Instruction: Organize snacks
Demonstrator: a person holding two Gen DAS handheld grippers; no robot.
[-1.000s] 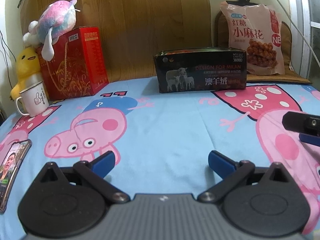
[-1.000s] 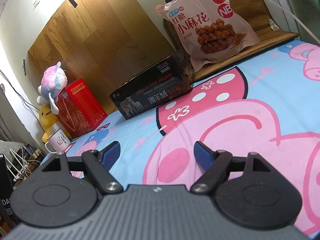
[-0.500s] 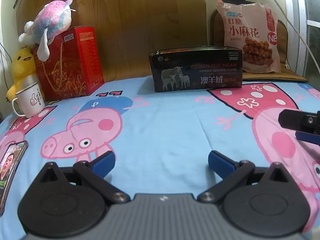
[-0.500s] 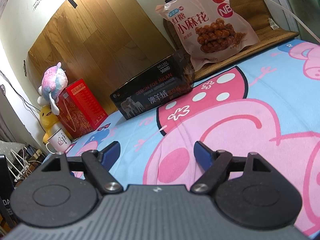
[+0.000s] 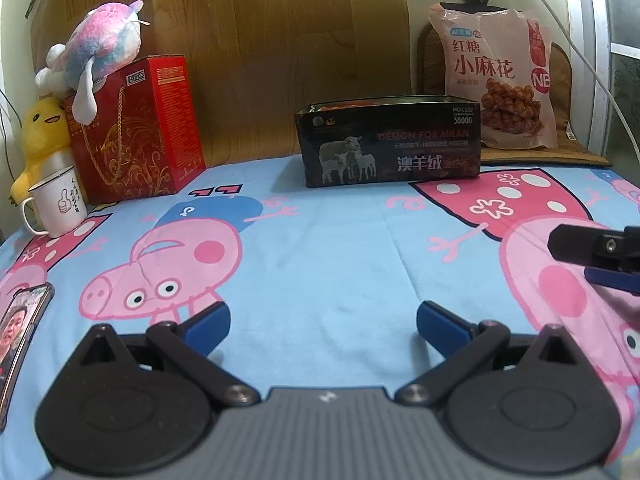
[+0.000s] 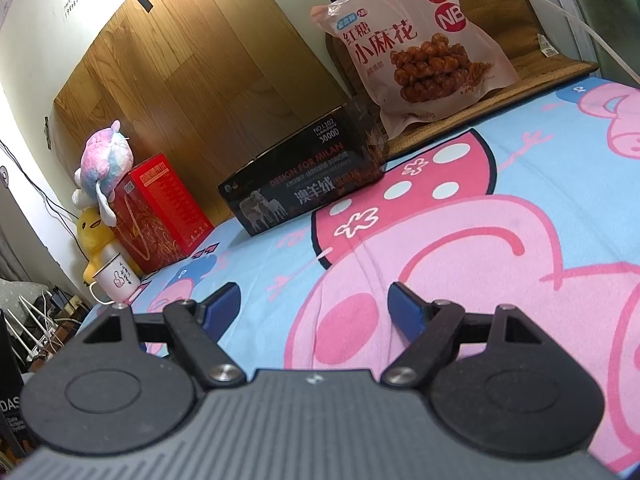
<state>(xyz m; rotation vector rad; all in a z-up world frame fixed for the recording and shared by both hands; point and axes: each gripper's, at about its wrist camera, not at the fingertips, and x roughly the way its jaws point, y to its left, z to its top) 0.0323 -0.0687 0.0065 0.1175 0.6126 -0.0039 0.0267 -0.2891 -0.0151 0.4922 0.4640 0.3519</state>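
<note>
**A:** Left wrist view first. The left gripper (image 5: 323, 322) is spread wide with nothing between the blue pads, low over the cartoon-pig bedsheet (image 5: 320, 240). Snack-wise: one pink snack bag (image 5: 496, 80) at 1 o'clock, propped upright at the back on a woven mat (image 5: 560, 148), and one open black box (image 5: 390, 144) at 12, just in front-left of it. There's something reddish inside the box, can't tell what. Part of the right gripper pokes in at 3 o'clock.

**B:** And the clutter?

**A:** At 10 to 11 o'clock: one red gift box (image 5: 140, 128), one pastel plush (image 5: 100, 48) lying on top of it, one yellow duck plush (image 5: 42, 136), one white mug (image 5: 60, 204). One phone (image 5: 20, 332) at 8.

**B:** Right wrist view?

**A:** The right gripper (image 6: 314, 306) is also wide open and empty, camera tilted. The bag (image 6: 416, 44) sits at 1 o'clock, the box (image 6: 308, 184) at 12, and both are well away from the pads.

**B:** Risks?

**A:** My guess: a slick, puffy bag could slip from a two-finger pinch or flop sideways when lifted. The box has soft bedding under it, so nudging it might tip it.
</note>
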